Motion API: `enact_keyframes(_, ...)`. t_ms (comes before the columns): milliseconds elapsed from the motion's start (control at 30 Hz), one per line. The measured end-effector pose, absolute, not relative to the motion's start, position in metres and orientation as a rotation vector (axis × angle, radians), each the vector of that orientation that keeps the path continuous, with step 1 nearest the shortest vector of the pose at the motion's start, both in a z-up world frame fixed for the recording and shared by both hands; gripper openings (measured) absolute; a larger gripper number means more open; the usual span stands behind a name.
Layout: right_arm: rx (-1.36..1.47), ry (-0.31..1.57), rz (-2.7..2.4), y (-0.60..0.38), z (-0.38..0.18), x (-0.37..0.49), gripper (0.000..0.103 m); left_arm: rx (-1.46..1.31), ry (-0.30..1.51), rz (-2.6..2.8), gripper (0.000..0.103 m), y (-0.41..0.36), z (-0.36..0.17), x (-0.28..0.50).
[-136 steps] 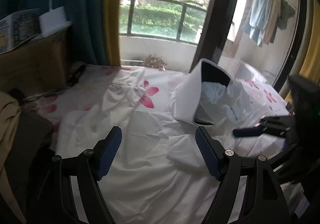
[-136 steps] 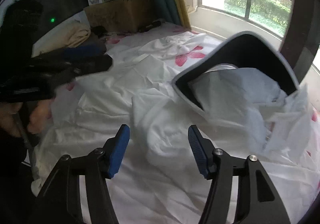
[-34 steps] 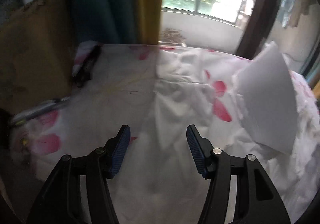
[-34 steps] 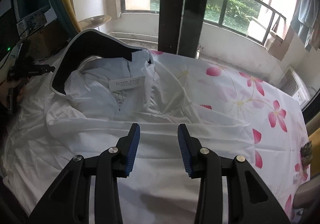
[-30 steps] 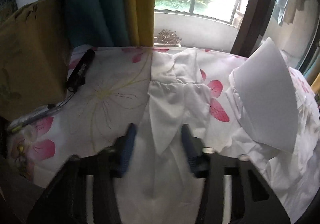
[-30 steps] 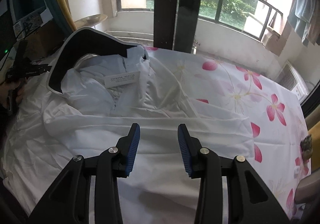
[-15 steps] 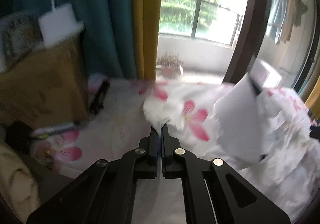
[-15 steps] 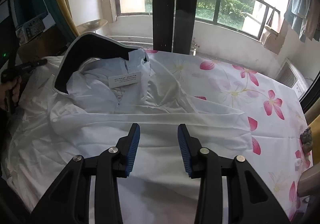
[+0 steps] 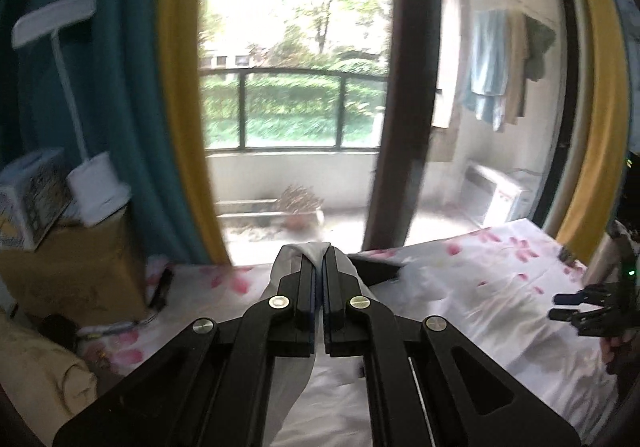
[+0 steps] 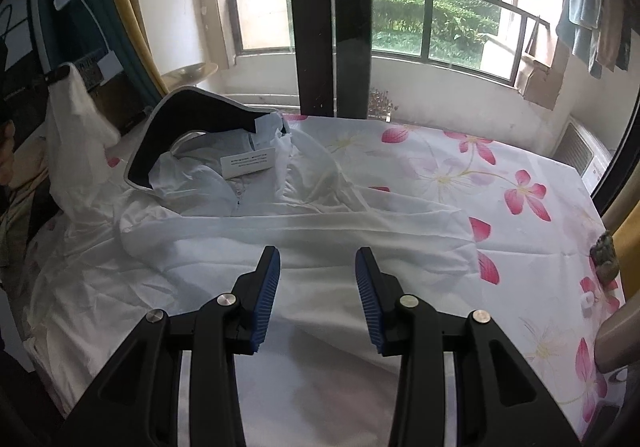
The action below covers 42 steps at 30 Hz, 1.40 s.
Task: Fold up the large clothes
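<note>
A large white hooded jacket (image 10: 248,243) lies spread on a bed with a floral sheet (image 10: 460,175). Its hood with a dark lining (image 10: 188,115) stands up at the far left, and a white label (image 10: 247,161) shows at the collar. My left gripper (image 9: 319,259) is shut on a sleeve of the jacket (image 9: 316,250) and holds it lifted above the bed; the raised sleeve also shows in the right wrist view (image 10: 74,103). My right gripper (image 10: 318,267) is open and empty, just above the jacket's body.
A cardboard box (image 9: 76,267) with a small white lamp (image 9: 96,191) stands left of the bed. Teal and yellow curtains (image 9: 132,87) and a dark window post (image 10: 328,19) rise behind the bed. A small dark object (image 10: 606,251) sits at the bed's right edge.
My left gripper closed on the jacket's sleeve and lifted it up off the bed. My right gripper stayed open above the jacket's body, almost still.
</note>
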State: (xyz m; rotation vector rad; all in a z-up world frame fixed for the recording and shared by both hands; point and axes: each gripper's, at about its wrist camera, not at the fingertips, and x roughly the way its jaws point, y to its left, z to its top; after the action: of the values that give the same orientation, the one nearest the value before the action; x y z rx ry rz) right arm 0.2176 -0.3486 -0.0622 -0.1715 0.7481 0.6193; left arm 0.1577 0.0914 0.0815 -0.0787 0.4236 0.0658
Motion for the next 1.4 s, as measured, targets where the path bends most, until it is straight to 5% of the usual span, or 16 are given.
enact_keyframes(367, -0.112, 0.741, 0.612, -0.394, -0.073, 0.219, 0.039, 0.000, 0.455, -0.130, 0.003, -0.033, 0.080, 0.200)
enact_keyframes(667, -0.051, 0.752, 0.569, -0.433, -0.082, 0.222, 0.039, -0.028, 0.709, -0.339, 0.004, -0.128, 0.015, 0.241)
enact_keyframes(800, -0.040, 0.772, 0.541, -0.446, -0.088, 0.222, 0.039, -0.081, 0.846, -0.506, 0.054, -0.152, -0.028, 0.240)
enact_keyframes(833, -0.040, 0.778, 0.534, -0.449, -0.090, 0.222, 0.039, -0.084, 0.853, -0.516, 0.056, -0.153, -0.032, 0.237)
enact_keyframes(1400, -0.179, 0.814, 0.662, -0.341, -0.081, 0.257, 0.039, -0.229, 0.830, -0.047, 0.057, 0.060, -0.053, 0.159)
